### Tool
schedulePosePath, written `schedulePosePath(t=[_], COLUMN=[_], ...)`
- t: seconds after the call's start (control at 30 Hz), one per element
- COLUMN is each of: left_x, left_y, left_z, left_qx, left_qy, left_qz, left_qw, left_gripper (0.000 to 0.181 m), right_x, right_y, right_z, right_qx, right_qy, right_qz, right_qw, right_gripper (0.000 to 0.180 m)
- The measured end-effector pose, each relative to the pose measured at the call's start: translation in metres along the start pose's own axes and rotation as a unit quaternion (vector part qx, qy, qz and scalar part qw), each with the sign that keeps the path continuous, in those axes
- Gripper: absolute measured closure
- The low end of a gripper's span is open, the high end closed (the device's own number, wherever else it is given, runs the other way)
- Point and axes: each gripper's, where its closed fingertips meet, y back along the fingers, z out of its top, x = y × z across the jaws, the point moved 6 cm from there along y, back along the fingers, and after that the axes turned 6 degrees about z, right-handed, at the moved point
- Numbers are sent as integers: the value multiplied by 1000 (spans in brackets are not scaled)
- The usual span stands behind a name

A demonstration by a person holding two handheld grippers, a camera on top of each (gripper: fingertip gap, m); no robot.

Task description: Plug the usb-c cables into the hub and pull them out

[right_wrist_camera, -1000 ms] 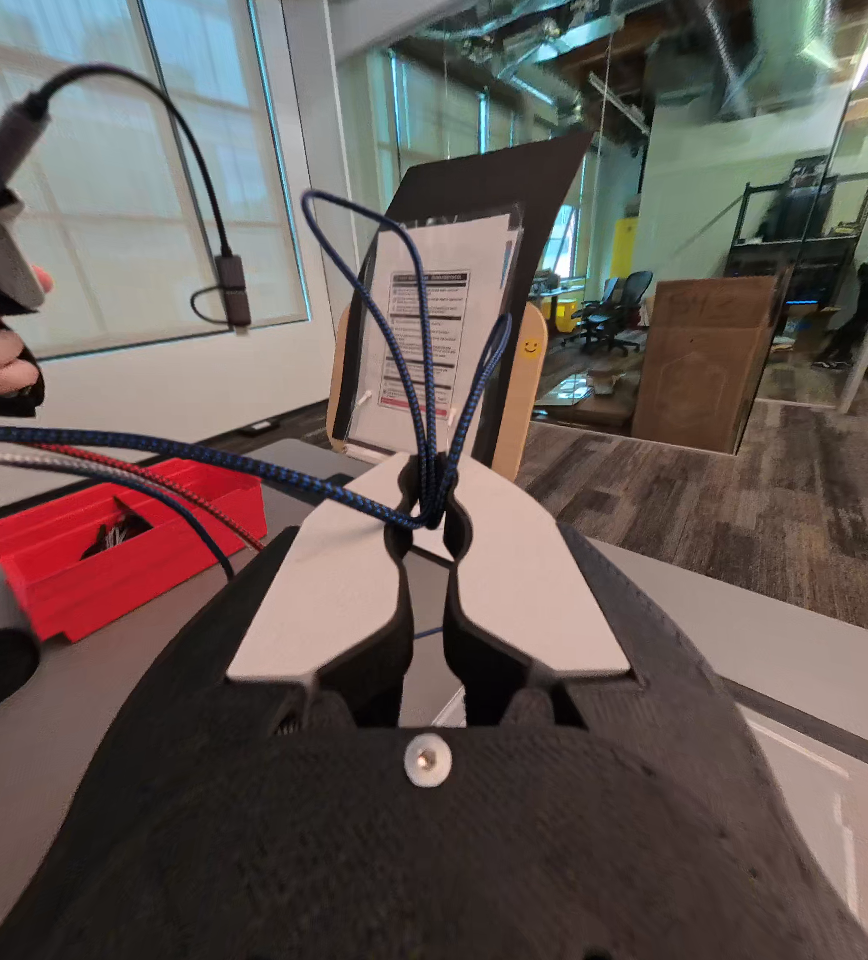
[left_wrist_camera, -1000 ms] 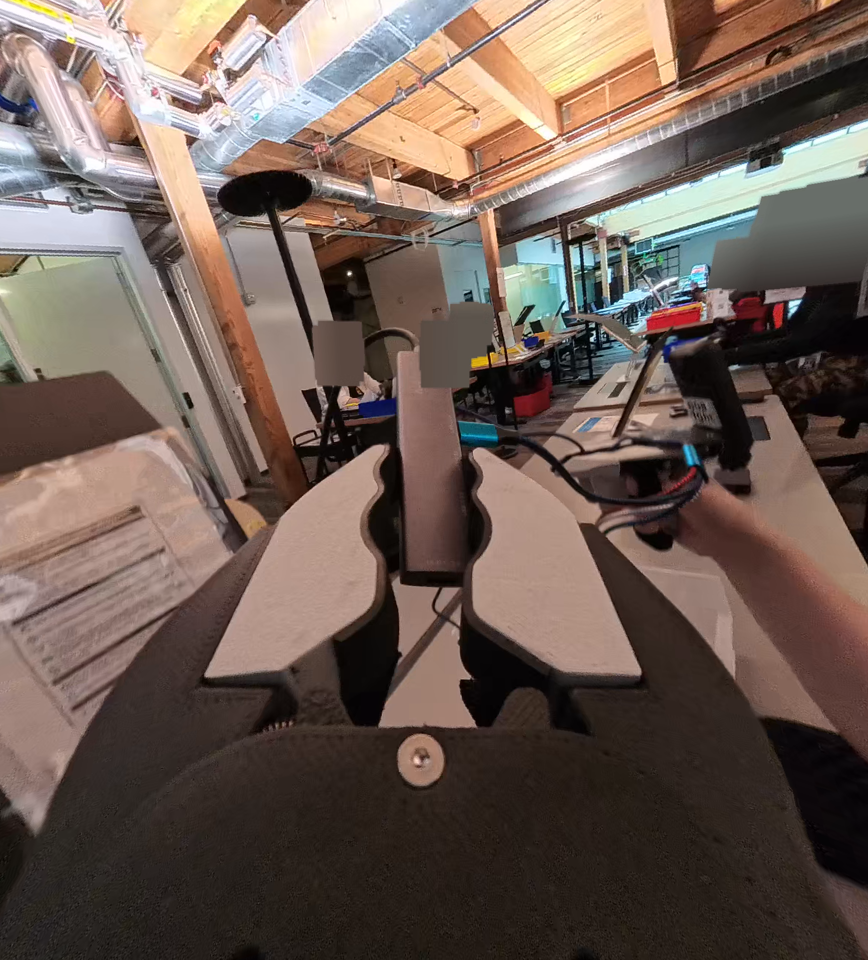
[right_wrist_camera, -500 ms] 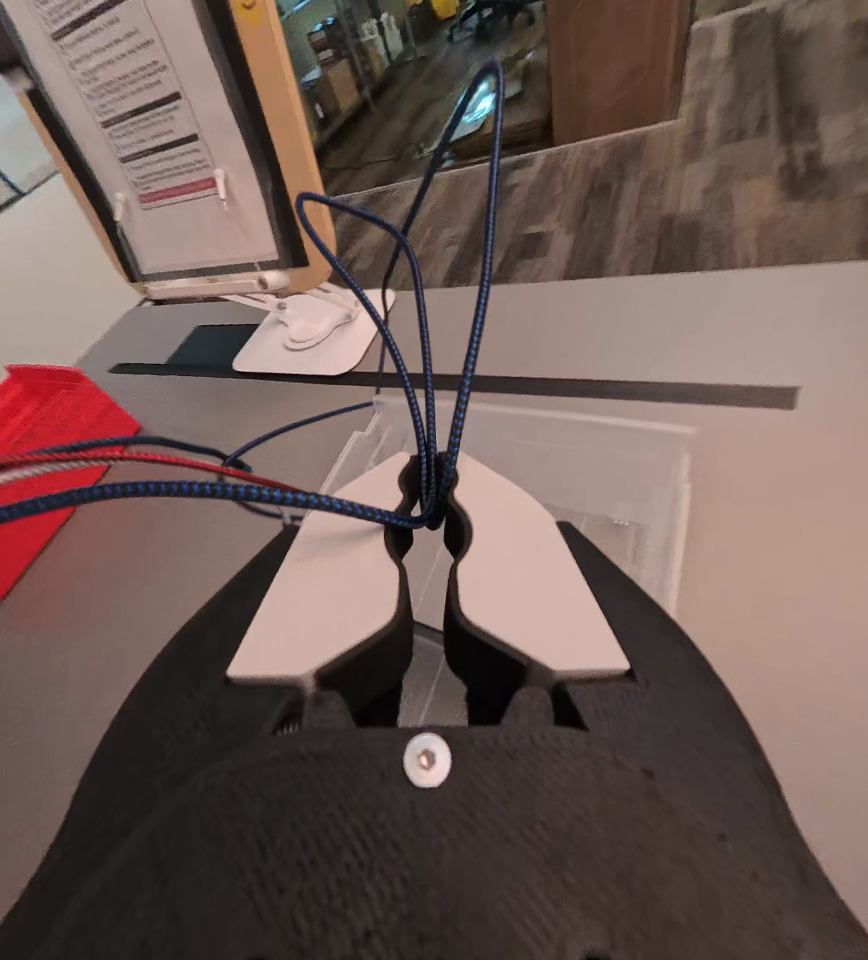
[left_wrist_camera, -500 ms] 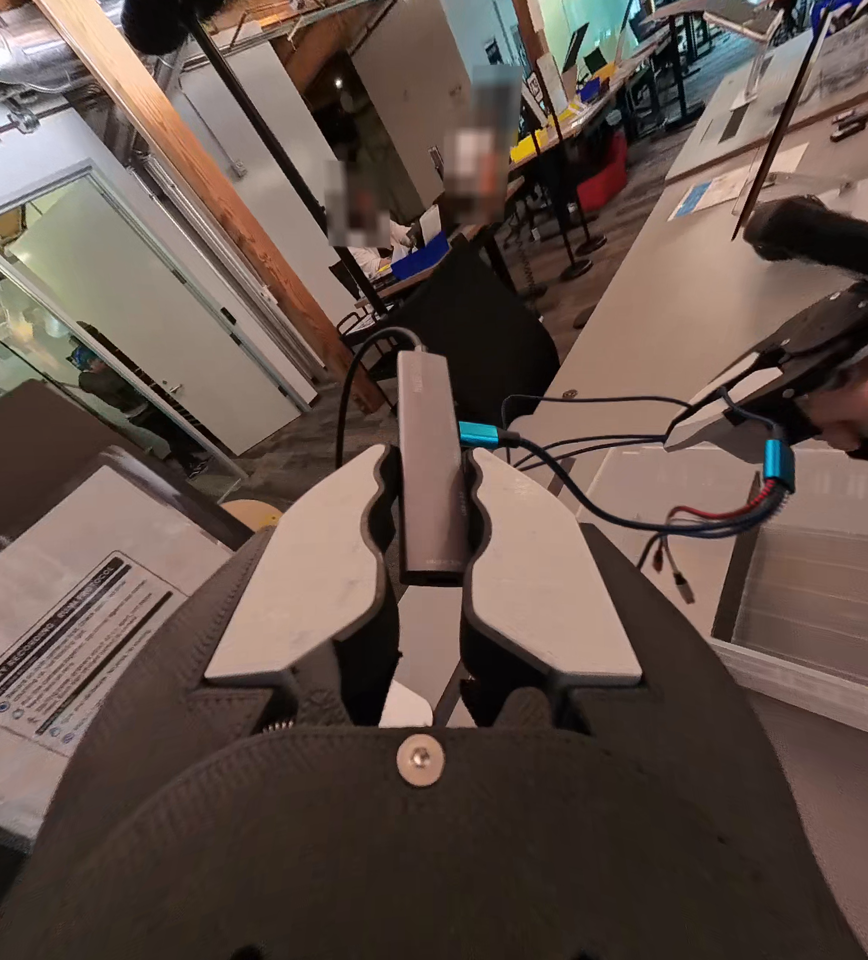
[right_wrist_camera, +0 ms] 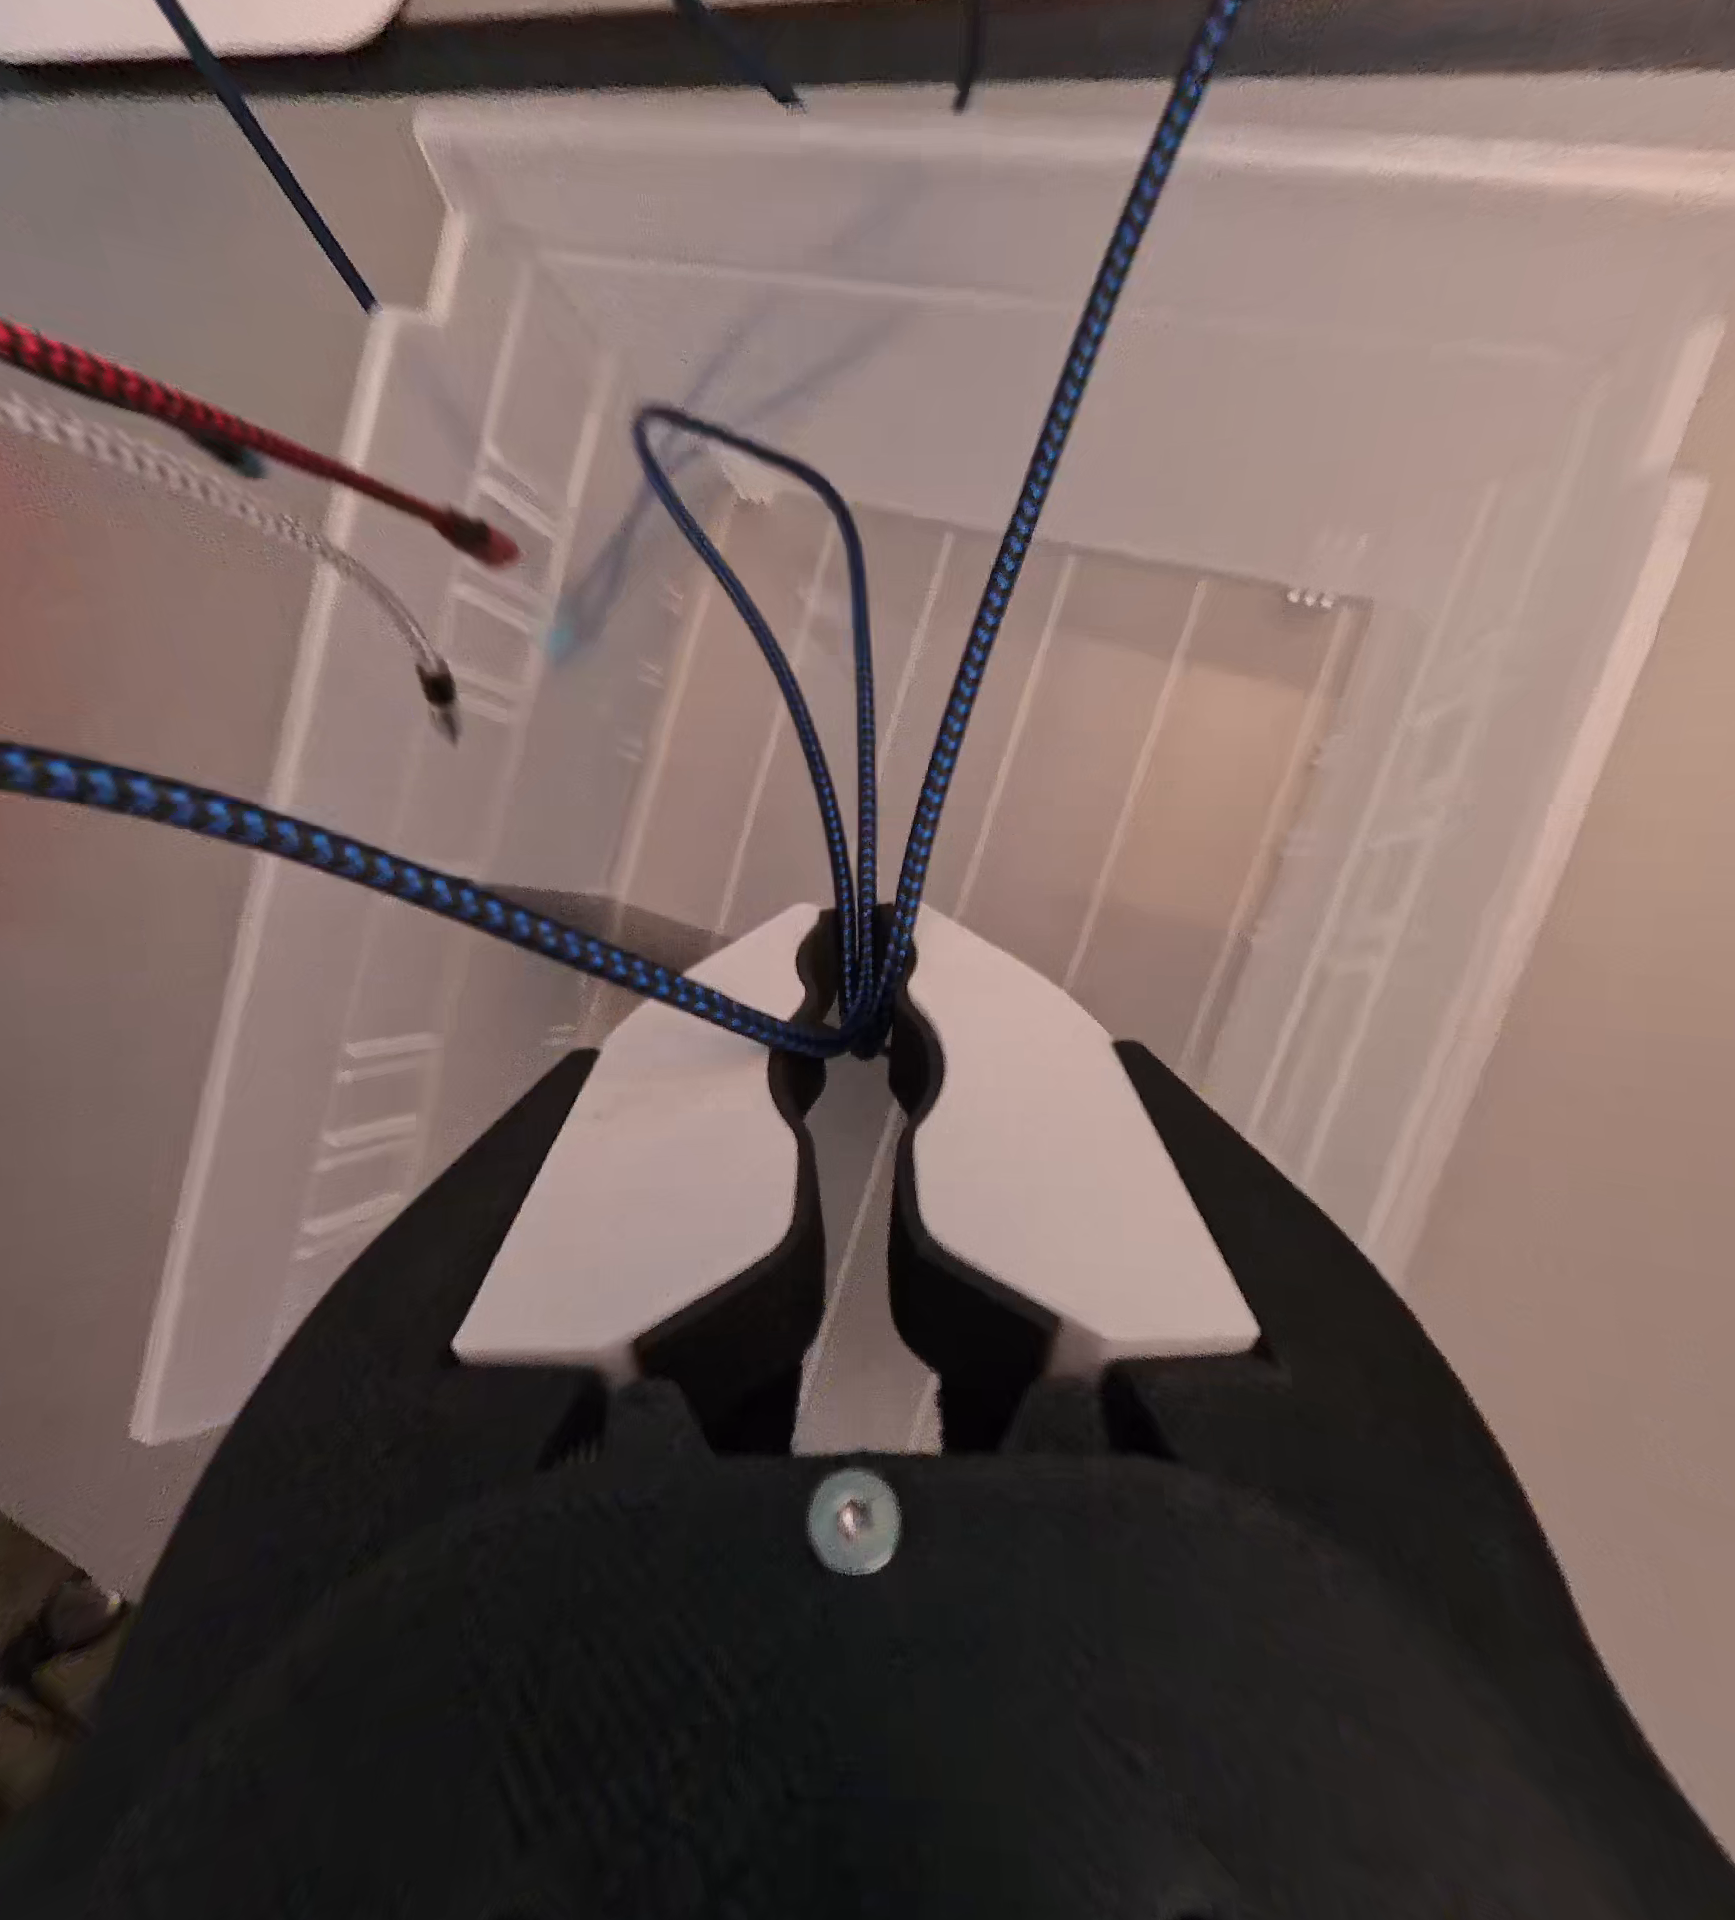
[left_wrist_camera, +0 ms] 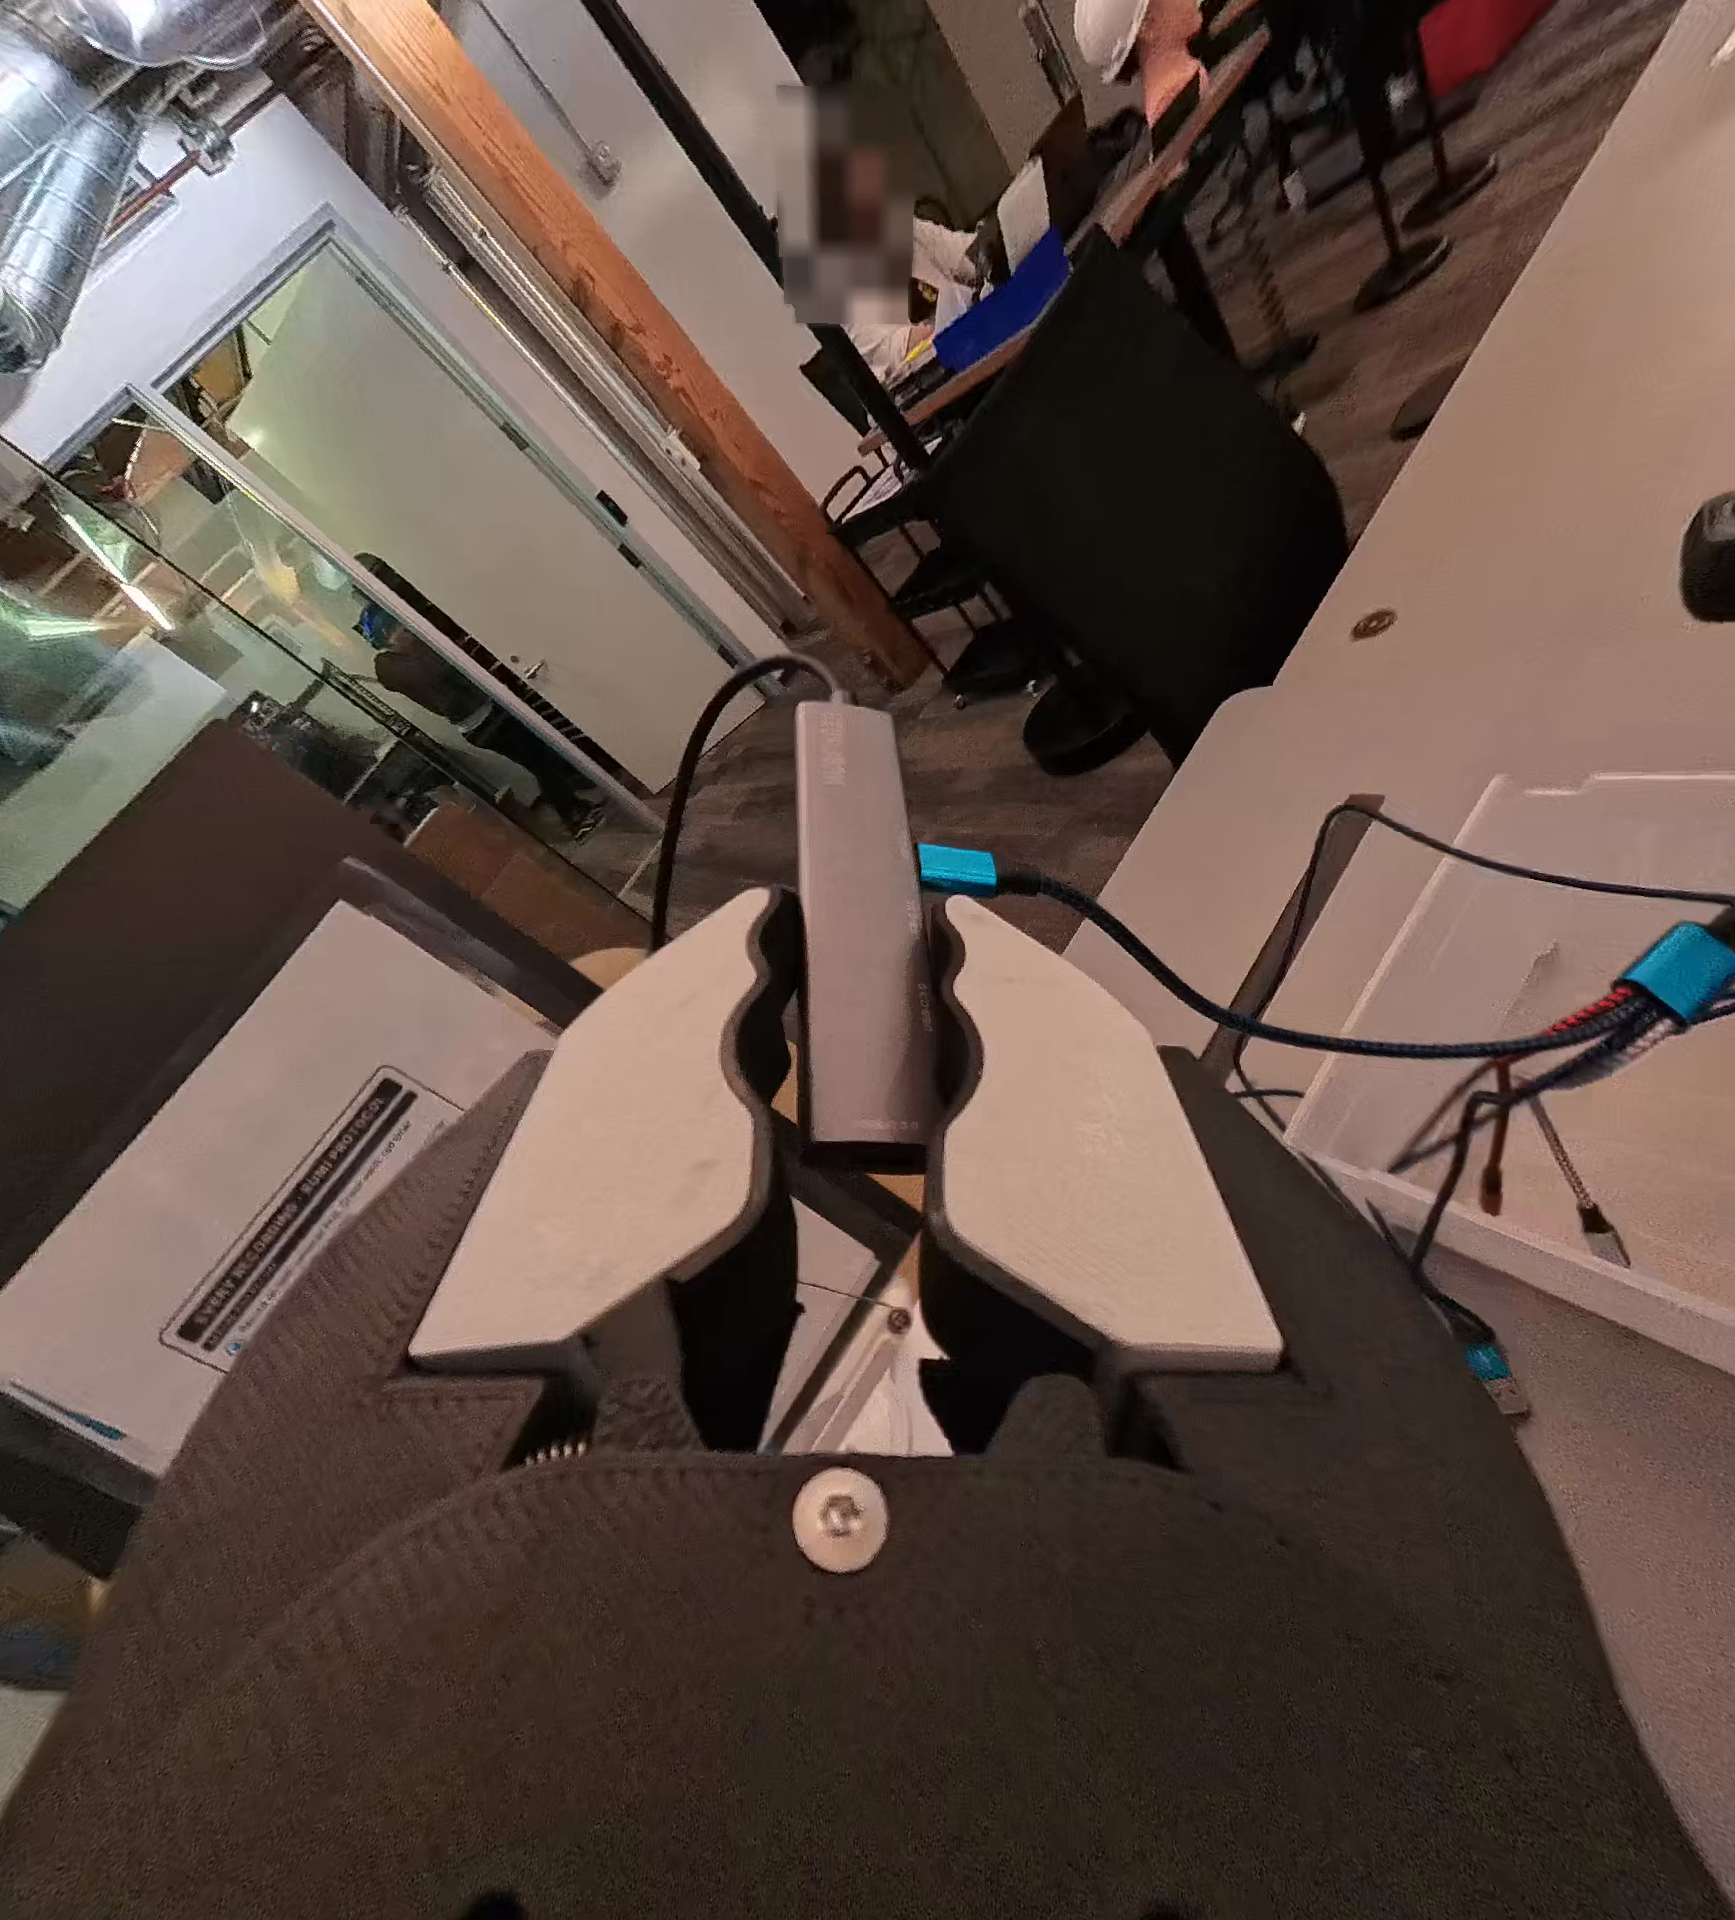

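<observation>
Both hand-held grippers are loaded: the left hand-held gripper (left_wrist_camera: 863,1023) is pinched on the long grey hub (left_wrist_camera: 858,935), holding it lengthwise between its fingers, lifted off the pale tabletop (left_wrist_camera: 1621,436). Below the right hand-held gripper (right_wrist_camera: 868,982) lies a clear tray (right_wrist_camera: 1465,727) on the tabletop, over which the cords dangle. That gripper is pressed together on several strands of blue braided cable (right_wrist_camera: 406,883), gathered in a bundle at its fingertips.

One blue plug (left_wrist_camera: 956,868) sits seated in the side of the hub, its cord running off to a blue splitter (left_wrist_camera: 1684,982). From there a red lead (right_wrist_camera: 219,421) and a white lead (right_wrist_camera: 323,551) hang loose, their tips free in the air and touching nothing.

Judging by this, the plugging part looks done for one cable, and the step in hand is pulling it out. The next move likely calls for a firm hold on the hub while the right side draws straight away along the plug's axis, preferably gripping nearer the plug than the cord.
</observation>
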Motion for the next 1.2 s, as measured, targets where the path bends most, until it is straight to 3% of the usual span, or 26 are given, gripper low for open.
schedulePosePath(t=[0.03,0.17,0.23,0.4,0.6,0.87,1.2], left_x=[-3,-8,-2,44,120,172,208], left_y=[-1,4,11,49,105,152,164], left_z=[3,12,12,8,22,74,150], left_qx=[0,-15,-18,-24,-25,-46,-54], left_qy=[-5,3,11,18,19,-10,-39], left_qz=[0,-1,4,49,113,163,220], left_qw=[1000,1000,1000,998,993,985,973], left_gripper=[156,157,157,157,157,157,157], right_x=[-1,16,31,96,155,213,246], right_y=[1,16,30,58,98,227,346], right_z=[-2,16,27,60,122,175,214], right_qx=[8,-81,-129,-238,-251,-290,-305], right_qy=[5,69,122,221,293,343,355], right_qz=[-8,47,39,42,31,-83,-263], right_qw=[1000,993,983,945,922,890,844], right_gripper=[172,172,173,172,172,172,172])
